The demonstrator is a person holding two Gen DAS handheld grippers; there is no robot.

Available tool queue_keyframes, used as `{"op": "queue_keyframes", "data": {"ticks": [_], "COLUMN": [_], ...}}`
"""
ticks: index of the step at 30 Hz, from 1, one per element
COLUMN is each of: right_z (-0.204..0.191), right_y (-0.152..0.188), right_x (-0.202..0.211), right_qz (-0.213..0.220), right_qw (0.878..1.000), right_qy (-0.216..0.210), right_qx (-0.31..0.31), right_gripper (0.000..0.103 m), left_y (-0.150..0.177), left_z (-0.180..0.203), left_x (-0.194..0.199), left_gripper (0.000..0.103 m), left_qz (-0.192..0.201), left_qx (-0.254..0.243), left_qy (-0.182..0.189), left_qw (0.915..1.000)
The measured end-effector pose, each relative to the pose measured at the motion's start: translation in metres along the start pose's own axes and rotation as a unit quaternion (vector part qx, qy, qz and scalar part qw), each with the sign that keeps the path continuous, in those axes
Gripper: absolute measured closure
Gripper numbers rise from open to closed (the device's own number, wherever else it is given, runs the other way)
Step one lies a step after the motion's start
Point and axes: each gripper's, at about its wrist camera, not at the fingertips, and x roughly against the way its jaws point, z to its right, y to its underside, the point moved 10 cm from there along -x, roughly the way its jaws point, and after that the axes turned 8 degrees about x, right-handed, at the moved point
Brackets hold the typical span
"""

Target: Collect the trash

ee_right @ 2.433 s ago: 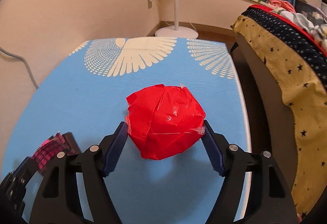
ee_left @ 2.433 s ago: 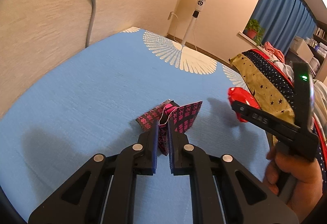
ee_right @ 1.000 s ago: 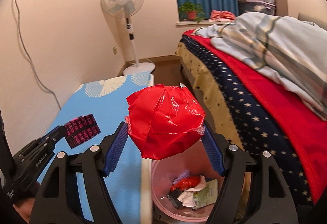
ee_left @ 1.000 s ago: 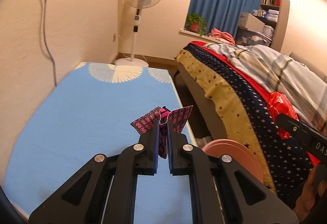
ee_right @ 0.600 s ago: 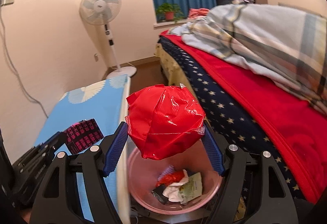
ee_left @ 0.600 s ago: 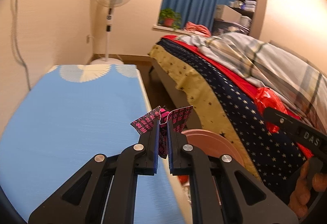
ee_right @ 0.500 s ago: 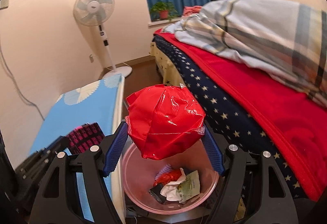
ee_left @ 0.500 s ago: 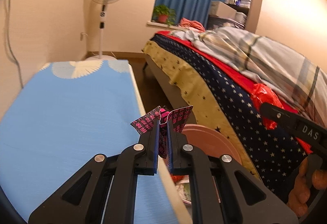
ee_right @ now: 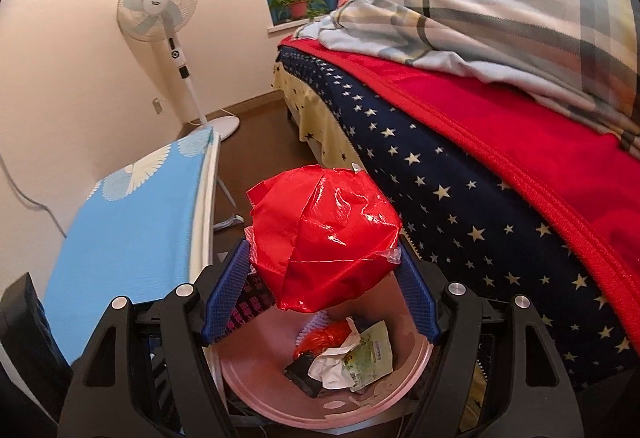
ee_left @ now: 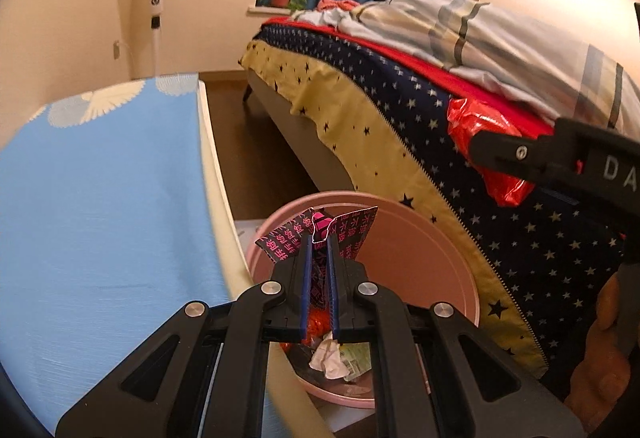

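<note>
Both tongs pitch down over the pink trash bin (ee_right: 404,382), which sits on the floor between the blue counter (ee_left: 100,206) at 9 o'clock and the bed (ee_right: 500,166) at 3 o'clock.

Left tongs (ee_left: 319,242): pads nearly together, clamped on a black-and-pink printed wrapper (ee_left: 352,228). Wrapper is creased, flaps fan out left and right above the fingertips, printed with pink characters. It hangs over the bin's near rim at 6 o'clock in the left wrist view.

Right tongs (ee_right: 326,270): jaws wide, blue pads pressing both sides of a crumpled red plastic bag (ee_right: 324,238). Bag is balled up, glossy, bulging above the pads, right over the bin opening.

A hand (ee_left: 600,354) grips the right tongs' handle at 4 o'clock in the left view.

Bin already has a white crumpled paper (ee_right: 332,362), a green-printed packet (ee_right: 370,354) and a red scrap (ee_right: 320,338) at the bottom.
</note>
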Motion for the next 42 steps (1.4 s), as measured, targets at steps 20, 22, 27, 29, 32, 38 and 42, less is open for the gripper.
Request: {"op": "queue_keyframes", "data": {"ticks": [20,22,27,29,32,38,42], "right_z": [0.010,0.011,0.013,0.013,0.014,0.011,0.002], "right_y": [0.013,0.012,0.012,0.011,0.009,0.002,-0.005], "right_x": [-0.027,-0.028,-0.027,-0.026,-0.021,0.000,0.025], "right_qz": [-0.031,-0.032,-0.029,-0.027,-0.020,0.005,0.031], "right_qw": [0.999,0.999,0.999,0.999,0.999,0.999,0.999], "right_qy": [0.008,0.010,0.012,0.012,0.010,-0.007,-0.030], "right_qx": [-0.025,-0.026,-0.029,-0.028,-0.031,-0.035,-0.028], "right_gripper": [0.030,0.028,0.027,0.027,0.027,0.027,0.025], "left_y": [0.018,0.018,0.017,0.016,0.011,-0.003,-0.013], "left_z": [0.012,0.012,0.008,0.007,0.005,-0.002,-0.007], "left_x": [-0.040,-0.040,-0.039,-0.037,-0.030,0.006,0.039], "left_gripper": [0.095,0.095,0.092,0.092,0.092,0.092,0.083], "left_qz": [-0.060,-0.063,-0.063,-0.059,-0.050,-0.015,0.007], "left_qx": [-0.007,-0.006,0.008,0.010,0.012,0.011,0.007], "left_qy": [0.005,0.007,0.011,0.010,0.010,0.002,-0.006], "left_qw": [0.9981,0.9980,0.9979,0.9982,0.9986,0.9998,0.9999]}}
